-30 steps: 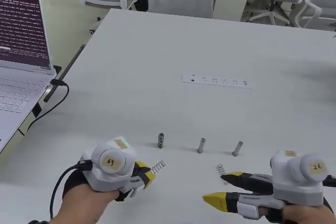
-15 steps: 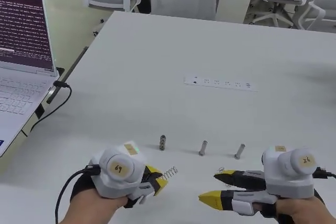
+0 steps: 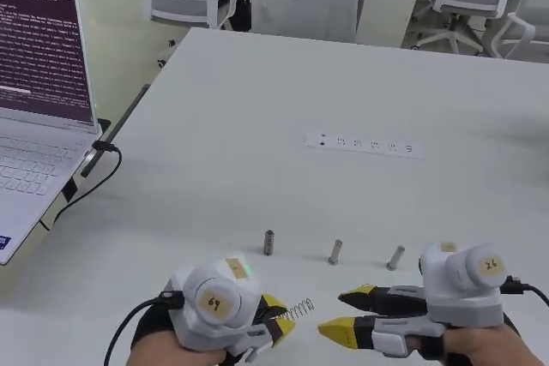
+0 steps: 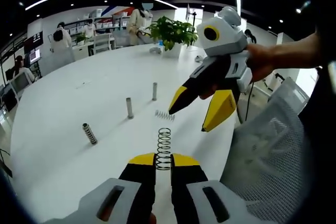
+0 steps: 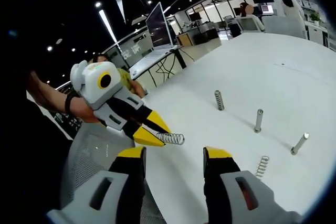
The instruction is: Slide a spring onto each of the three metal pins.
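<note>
The left gripper (image 4: pixel 163 158), black with yellow tips, had its fingers closed on the near end of a thin steel coil spring (image 4: pixel 164 145), which stuck out ahead of them, clear of the white table (image 3: pixel 257 126). Beyond the fingertips stood three short upright metal pins: the left pin (image 3: pixel 268 243) already wore a spring, while the middle pin (image 3: pixel 335 252) and the right pin (image 3: pixel 395 257) were bare. The right gripper (image 5: pixel 174 155) hung wide open and empty, with a loose spring (image 5: pixel 261 166) lying just beside its fingers. Held by one end only, the floppy spring would likely wobble, miss the pin top or pop free. The grippers were also near enough to collide.
</note>
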`<state>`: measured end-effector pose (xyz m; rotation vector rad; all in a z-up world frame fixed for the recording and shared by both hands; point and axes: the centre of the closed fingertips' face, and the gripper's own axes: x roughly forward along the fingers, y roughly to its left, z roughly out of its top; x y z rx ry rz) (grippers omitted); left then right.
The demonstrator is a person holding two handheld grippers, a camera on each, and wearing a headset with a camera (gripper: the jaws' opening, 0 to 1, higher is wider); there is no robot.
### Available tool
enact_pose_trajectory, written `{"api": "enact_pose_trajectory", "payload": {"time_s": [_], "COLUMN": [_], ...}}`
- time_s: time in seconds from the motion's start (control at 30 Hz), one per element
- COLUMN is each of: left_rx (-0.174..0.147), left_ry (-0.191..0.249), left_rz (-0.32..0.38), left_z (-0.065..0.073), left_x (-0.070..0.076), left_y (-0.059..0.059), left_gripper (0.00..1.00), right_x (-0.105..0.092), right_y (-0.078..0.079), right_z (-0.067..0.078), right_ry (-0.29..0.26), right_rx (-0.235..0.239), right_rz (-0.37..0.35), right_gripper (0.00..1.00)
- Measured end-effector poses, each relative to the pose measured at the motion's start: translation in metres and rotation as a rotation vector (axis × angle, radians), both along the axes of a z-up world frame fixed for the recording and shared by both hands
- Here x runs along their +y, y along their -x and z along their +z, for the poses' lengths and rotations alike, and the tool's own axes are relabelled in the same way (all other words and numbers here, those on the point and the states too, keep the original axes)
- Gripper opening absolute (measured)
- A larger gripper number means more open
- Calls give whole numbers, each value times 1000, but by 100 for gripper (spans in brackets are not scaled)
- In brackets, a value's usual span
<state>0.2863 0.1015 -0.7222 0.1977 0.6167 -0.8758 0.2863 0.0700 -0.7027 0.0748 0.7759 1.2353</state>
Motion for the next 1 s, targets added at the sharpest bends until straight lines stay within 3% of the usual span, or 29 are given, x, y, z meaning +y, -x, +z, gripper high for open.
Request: {"api": "enact_pose_trajectory", "payload": {"time_s": [0.6,1.0], "left_rx": [-16,-21], "left_ry": [21,24], "left_rz": [-60,-93], "left_z": [10,12], "left_x": [-20,-24], "left_y": [10,14], "left_gripper": [2,2], "right_x": [10,5], "right_y": [8,11], "right_z": [-1,2], "right_ry": [-67,-75], "right_rx": [74,84], "right_rz": [25,19], "right_gripper": [25,19]}}
